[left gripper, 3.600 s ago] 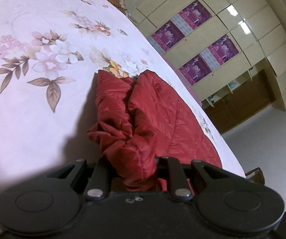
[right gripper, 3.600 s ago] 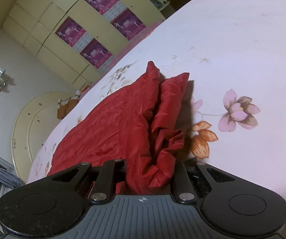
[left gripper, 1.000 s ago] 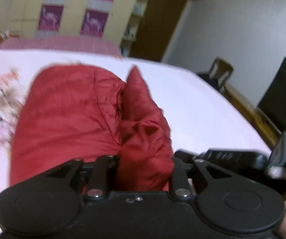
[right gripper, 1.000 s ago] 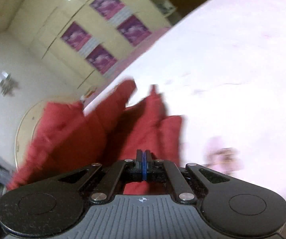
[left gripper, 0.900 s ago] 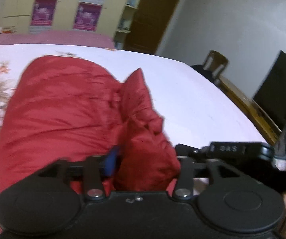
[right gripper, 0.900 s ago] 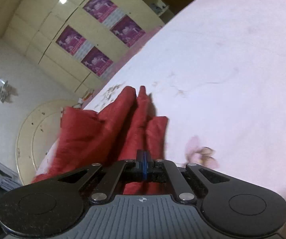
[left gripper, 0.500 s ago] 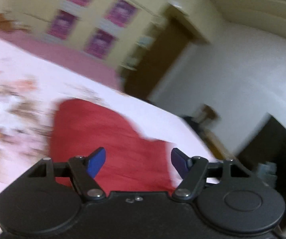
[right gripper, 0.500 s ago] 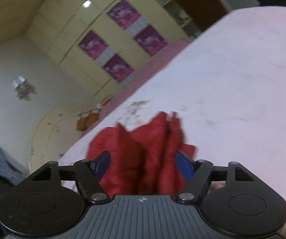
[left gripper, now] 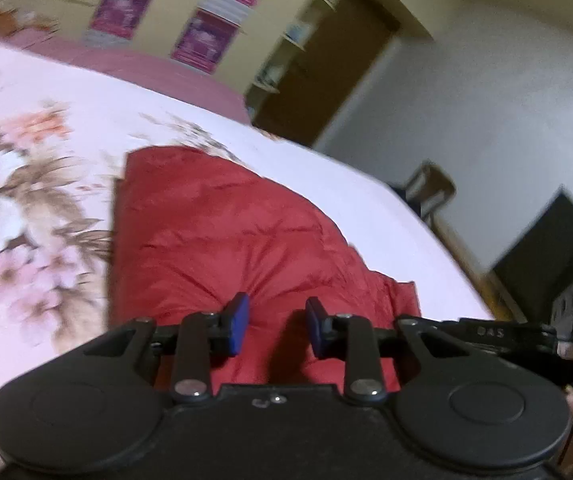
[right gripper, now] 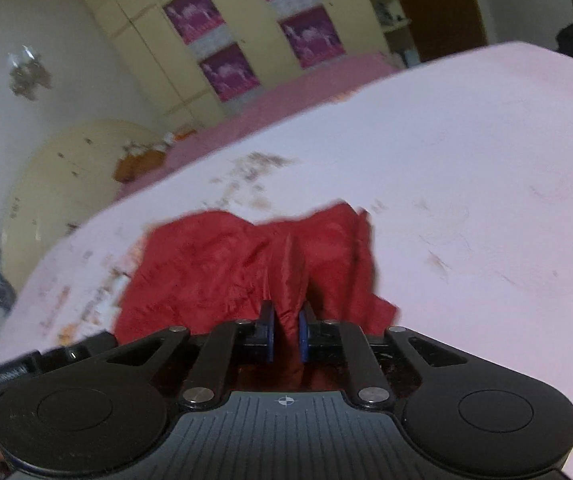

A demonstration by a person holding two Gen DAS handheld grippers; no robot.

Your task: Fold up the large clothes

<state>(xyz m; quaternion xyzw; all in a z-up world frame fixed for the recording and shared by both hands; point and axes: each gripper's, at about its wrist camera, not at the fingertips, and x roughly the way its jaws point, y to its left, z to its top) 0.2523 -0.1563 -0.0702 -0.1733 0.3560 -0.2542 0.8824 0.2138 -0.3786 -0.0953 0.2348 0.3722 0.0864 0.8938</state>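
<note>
A red padded garment (left gripper: 222,232) lies folded on the bed's floral sheet (left gripper: 26,208). In the left wrist view my left gripper (left gripper: 276,326) is at its near edge. Its jaws are closing, with a puff of red fabric between the blue pads (left gripper: 238,326) and creases running into the gap. In the right wrist view the garment (right gripper: 222,264) looks crumpled. My right gripper (right gripper: 286,334) is closing too, and an upright red fold fills the narrow gap between its pads. Each view shows the other gripper (left gripper: 486,332) at its edge.
Pale sheet (right gripper: 486,168) stretches to the right of the garment. A wooden chair (left gripper: 430,188) and a dark screen (left gripper: 546,248) stand past the bed's right edge. Yellow cupboards with purple posters (right gripper: 226,64) and a brown door (left gripper: 326,72) line the far wall.
Both grippers let go of the bunched folds, opened wide and drew back. They have since narrowed on fabric at the near edge. The garment now lies flatter.
</note>
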